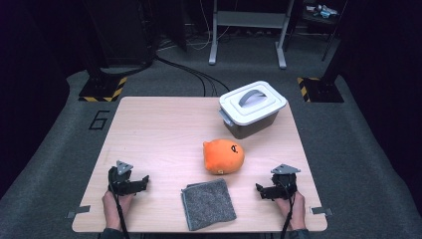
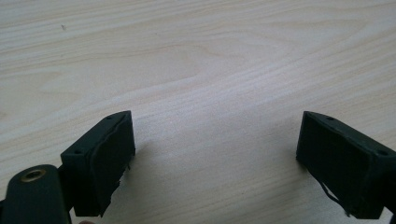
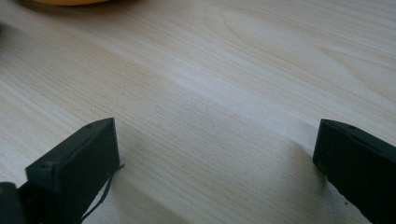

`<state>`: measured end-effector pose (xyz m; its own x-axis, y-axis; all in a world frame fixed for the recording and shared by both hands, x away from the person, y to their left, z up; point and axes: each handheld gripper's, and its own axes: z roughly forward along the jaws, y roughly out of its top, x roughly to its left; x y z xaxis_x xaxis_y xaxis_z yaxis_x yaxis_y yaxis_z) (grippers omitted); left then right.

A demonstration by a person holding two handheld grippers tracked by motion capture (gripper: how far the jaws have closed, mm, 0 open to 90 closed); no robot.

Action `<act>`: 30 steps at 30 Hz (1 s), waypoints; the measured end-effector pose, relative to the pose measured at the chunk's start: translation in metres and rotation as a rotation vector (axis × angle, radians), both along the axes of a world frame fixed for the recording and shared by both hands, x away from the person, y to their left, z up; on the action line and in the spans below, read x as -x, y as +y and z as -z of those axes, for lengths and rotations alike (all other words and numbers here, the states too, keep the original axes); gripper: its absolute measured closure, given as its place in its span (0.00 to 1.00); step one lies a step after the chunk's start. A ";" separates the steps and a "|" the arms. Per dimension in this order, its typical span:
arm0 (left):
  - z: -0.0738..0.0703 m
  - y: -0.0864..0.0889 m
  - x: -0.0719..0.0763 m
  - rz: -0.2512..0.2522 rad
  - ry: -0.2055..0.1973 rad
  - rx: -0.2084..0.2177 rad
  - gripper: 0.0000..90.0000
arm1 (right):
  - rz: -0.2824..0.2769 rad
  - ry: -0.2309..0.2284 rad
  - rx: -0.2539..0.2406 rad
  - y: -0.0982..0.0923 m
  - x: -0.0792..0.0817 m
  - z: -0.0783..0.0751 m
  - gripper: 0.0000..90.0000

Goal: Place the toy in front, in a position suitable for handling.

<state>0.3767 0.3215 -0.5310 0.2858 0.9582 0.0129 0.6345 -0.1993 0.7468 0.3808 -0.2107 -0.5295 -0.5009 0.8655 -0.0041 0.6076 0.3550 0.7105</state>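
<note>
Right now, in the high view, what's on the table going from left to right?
left gripper → grey cloth → orange plush toy → lidded grey box → right gripper; the box and right gripper overlap slightly in span.

I see a table (image 1: 149, 129) of pale matt wood with fine grain, and a rough grey cloth (image 1: 208, 203). The orange toy (image 1: 223, 156) looks soft plush; the lidded box (image 1: 252, 108) looks like smooth plastic.

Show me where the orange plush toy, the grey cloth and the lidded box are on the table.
orange plush toy (image 1: 223, 156): high view, middle of its body.
grey cloth (image 1: 208, 203): high view, centre of the folded cloth.
lidded box (image 1: 253, 103): high view, white lid, beside the grey handle.
</note>
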 end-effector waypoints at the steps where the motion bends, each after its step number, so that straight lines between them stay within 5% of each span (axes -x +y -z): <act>1: 0.000 0.000 0.000 -0.001 -0.001 0.000 0.13 | 0.000 0.001 0.000 0.000 0.000 0.000 0.00; 20: 0.000 0.000 -0.003 0.040 0.006 0.012 0.13 | -0.022 0.011 -0.001 0.000 -0.004 -0.001 0.00; 30: 0.000 0.000 -0.004 0.037 0.013 0.014 0.12 | 0.015 -0.005 0.001 -0.003 -0.008 0.000 0.00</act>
